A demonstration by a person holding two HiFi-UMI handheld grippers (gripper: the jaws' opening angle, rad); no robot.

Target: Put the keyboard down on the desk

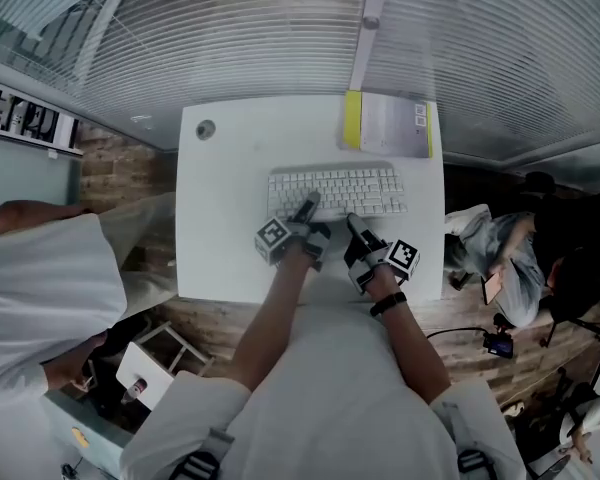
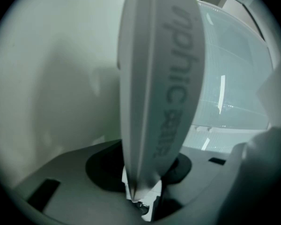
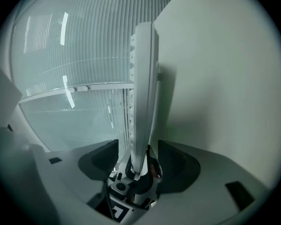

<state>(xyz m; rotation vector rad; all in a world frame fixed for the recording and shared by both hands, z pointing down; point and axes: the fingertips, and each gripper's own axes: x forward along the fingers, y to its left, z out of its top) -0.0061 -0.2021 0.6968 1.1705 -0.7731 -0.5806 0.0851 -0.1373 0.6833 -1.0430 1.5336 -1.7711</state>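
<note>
While left tongs [image 1: 308,209] grip keyboard [image 1: 342,189] (near edge), right tongs [image 1: 352,224] wide, desk [image 1: 220,258] beneath.

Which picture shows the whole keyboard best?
The head view: the whole keyboard shows there, keys up, with the white desk around it. The left gripper view shows only a close, blurry strip of its edge with grey print. The right gripper view shows it thin and edge-on.

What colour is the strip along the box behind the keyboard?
Yellow strip on the grey box; clearest in the head view.
</note>
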